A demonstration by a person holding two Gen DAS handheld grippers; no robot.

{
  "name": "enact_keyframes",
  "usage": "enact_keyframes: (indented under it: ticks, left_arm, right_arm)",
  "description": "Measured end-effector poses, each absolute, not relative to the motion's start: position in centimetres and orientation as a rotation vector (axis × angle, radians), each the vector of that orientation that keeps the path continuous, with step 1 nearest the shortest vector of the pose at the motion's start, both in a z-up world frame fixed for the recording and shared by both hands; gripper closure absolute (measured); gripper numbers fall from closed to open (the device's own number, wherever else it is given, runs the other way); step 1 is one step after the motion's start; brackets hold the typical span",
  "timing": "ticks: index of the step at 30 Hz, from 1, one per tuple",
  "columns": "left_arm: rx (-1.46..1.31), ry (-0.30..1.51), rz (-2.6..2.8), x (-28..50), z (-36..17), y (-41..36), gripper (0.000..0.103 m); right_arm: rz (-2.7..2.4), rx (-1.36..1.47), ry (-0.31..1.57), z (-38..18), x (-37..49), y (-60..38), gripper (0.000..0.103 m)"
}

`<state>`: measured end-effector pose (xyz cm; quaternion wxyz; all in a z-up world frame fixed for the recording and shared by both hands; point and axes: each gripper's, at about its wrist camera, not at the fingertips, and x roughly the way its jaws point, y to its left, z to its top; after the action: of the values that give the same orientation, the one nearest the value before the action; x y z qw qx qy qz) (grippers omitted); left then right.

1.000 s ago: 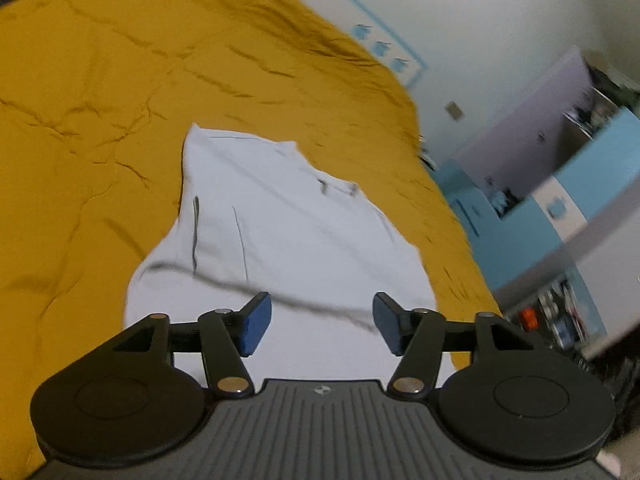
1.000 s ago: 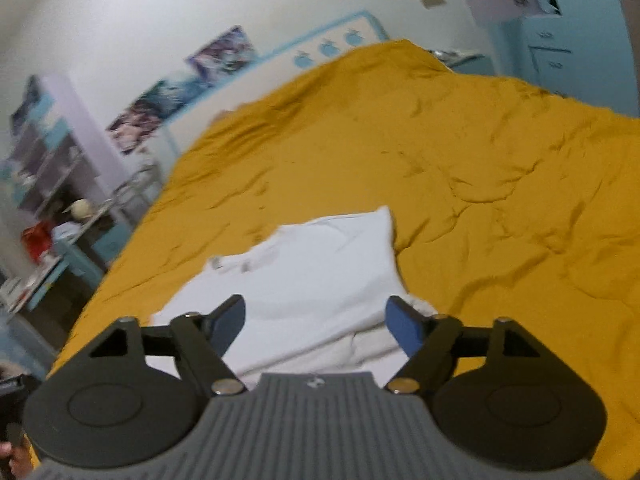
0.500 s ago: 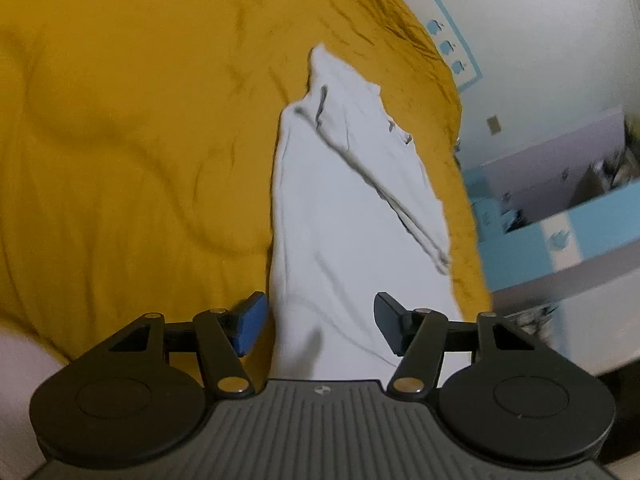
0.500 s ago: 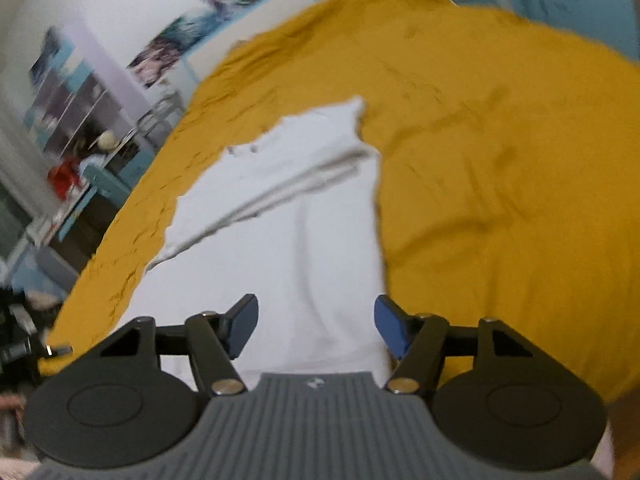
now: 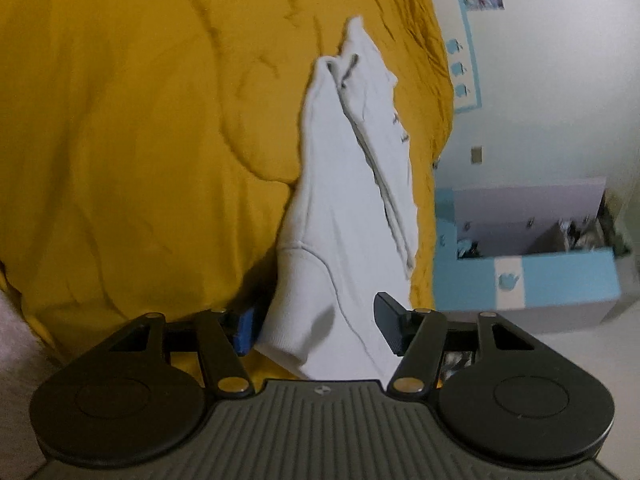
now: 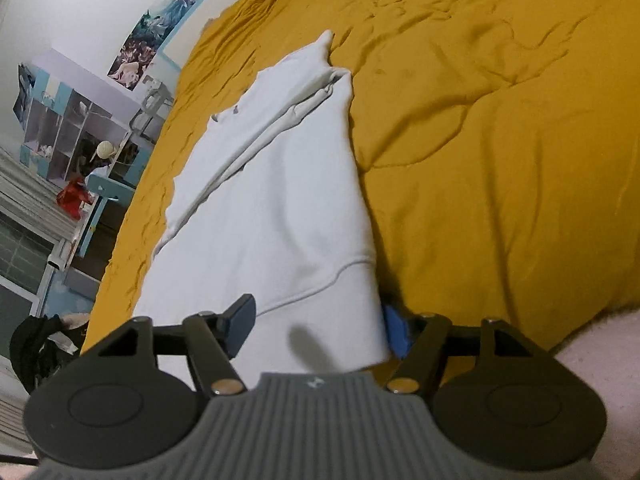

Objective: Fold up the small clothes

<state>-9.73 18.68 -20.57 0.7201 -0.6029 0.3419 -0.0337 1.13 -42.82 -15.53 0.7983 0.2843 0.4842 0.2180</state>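
Observation:
A white shirt (image 5: 344, 200) lies partly folded lengthwise on a yellow quilt (image 5: 140, 140). In the left wrist view my left gripper (image 5: 316, 328) is open, its jaws on either side of the shirt's near sleeve end, one blue pad (image 5: 244, 330) under the cloth edge. In the right wrist view the same shirt (image 6: 280, 200) runs away from me over the quilt (image 6: 500, 140). My right gripper (image 6: 320, 332) is open around the shirt's near end, with the right pad (image 6: 396, 334) half hidden behind the cloth.
The bed edge drops off beside the shirt. A blue and lilac cabinet (image 5: 528, 264) stands beyond it in the left wrist view. Shelves (image 6: 76, 128), a red object (image 6: 72, 198) and a dark bundle (image 6: 36, 352) are on the left in the right wrist view.
Both grippers have dropped low and moved to the shirt's near end. The shirt went from lying spread out to a narrow strip, and cloth now sits between both pairs of jaws.

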Motion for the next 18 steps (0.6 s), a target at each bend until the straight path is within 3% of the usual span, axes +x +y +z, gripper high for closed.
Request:
enact_keyframes:
  ticks: [3,4,5,7,10,18]
  left_arm:
    - [-1.341,0.743,-0.072,-9.6,-20.7,18.5,0.035]
    - [-1.341,0.734,-0.074,-9.6,-20.7,18.5,0.045]
    - [-1.337,0.731,-0.069,-9.7,-20.7,18.4,0.065]
    - [-1.311,0.741,-0.062,-9.9,-20.7,18.2,0.093]
    - [-1.313,0.71,-0.065,-10.3,-20.5,17.8,0.094]
    - [-1.358,0.652,-0.065,-9.3,-18.6,17.4,0.095]
  right_arm:
    - [0.471,0.62,1.041,-15.6,1.2,-42.6,0.036]
    - [0.473,0.612,1.041,-15.5,1.1,-42.6,0.038]
    - [0.474,0.605,1.045,-15.4,1.1,-42.6,0.042]
    - [0.471,0.583,1.063,-15.3,1.0,-42.4,0.069]
    - [0.457,0.579,1.077,-15.2,0.8,-42.6,0.094]
    - [0.492,0.76,1.042,-14.1,1.2,-43.9,0.1]
